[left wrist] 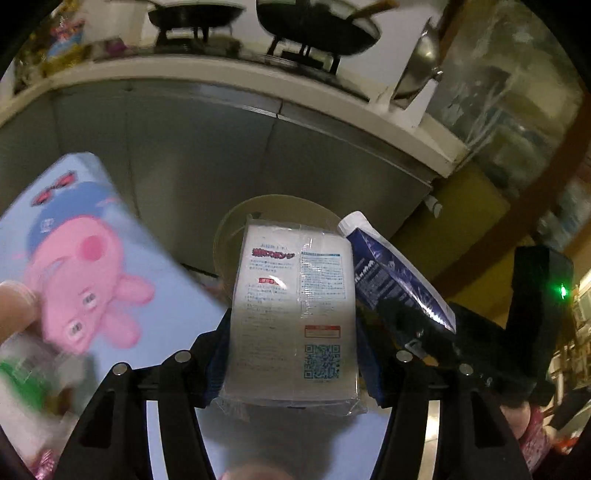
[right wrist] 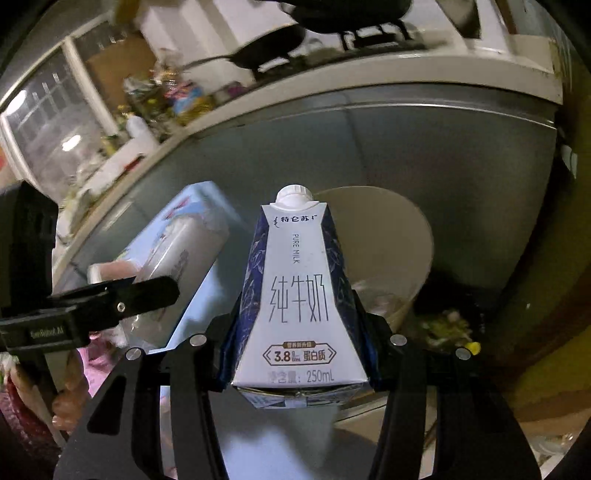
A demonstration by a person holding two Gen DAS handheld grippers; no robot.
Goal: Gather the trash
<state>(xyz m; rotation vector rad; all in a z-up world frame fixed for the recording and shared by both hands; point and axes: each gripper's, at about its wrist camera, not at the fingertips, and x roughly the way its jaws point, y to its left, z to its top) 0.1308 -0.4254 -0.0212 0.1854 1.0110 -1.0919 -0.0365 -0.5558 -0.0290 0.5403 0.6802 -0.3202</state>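
Observation:
My left gripper (left wrist: 293, 325) is shut on a clear-wrapped white sponge pack (left wrist: 295, 306) with printed text and a QR code. My right gripper (right wrist: 301, 314) is shut on a blue and white 250 mL milk carton (right wrist: 301, 295) with a white cap. The carton also shows in the left wrist view (left wrist: 391, 273), held just right of the sponge pack. A beige round bin (right wrist: 399, 240) stands open behind both items, in front of the grey cabinet; its rim shows in the left wrist view (left wrist: 273, 206). The left gripper shows in the right wrist view (right wrist: 122, 299) at the left.
A light blue box with a pink cartoon pig (left wrist: 85, 266) fills the left side, held by a hand. A white counter (left wrist: 258, 81) above carries black woks (left wrist: 317, 26) on a stove. Grey cabinet doors (left wrist: 207, 155) run below it. Scraps lie on the floor (right wrist: 447, 325).

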